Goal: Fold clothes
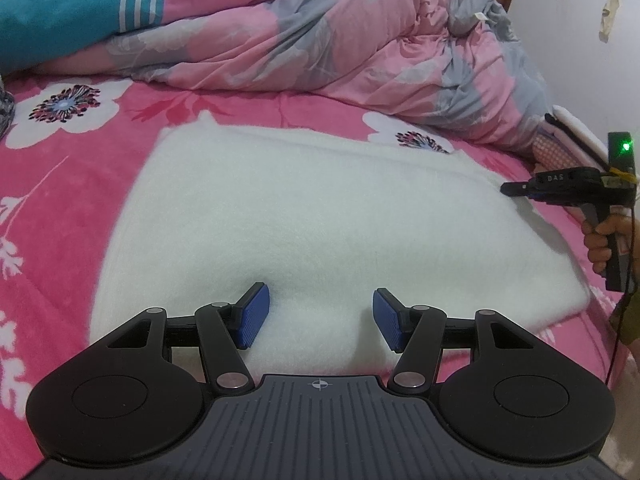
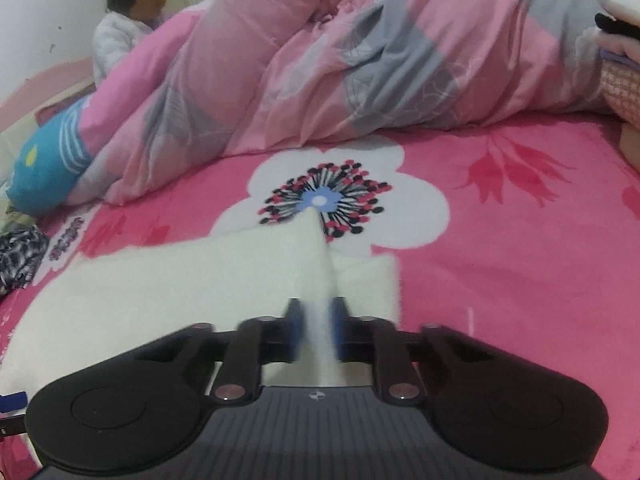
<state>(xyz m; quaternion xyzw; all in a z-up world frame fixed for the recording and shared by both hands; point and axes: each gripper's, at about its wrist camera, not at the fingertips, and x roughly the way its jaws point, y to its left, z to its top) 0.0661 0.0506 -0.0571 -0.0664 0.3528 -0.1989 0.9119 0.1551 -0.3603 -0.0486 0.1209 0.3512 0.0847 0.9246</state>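
Observation:
A white fluffy garment [image 1: 304, 216] lies spread on the pink flowered bed. In the left wrist view my left gripper [image 1: 320, 316] stands at the garment's near edge. Its blue pads [image 1: 256, 316] are half apart, and a thick hump of the white cloth fills the gap between them. In the right wrist view my right gripper [image 2: 316, 320] is pinched on a raised ridge of the white garment [image 2: 180, 280], lifting it off the sheet. From the left wrist view the right gripper [image 1: 516, 189] shows at the garment's right edge, held by a hand [image 1: 598, 244].
A crumpled pink and grey quilt [image 1: 360, 52] lies along the far side of the bed, with a blue pillow [image 1: 60, 8] at its left. Folded clothes [image 1: 572, 136] are stacked at the right edge. A person [image 2: 120, 32] sits beyond the quilt. A dark patterned cloth [image 2: 18, 256] lies at the left.

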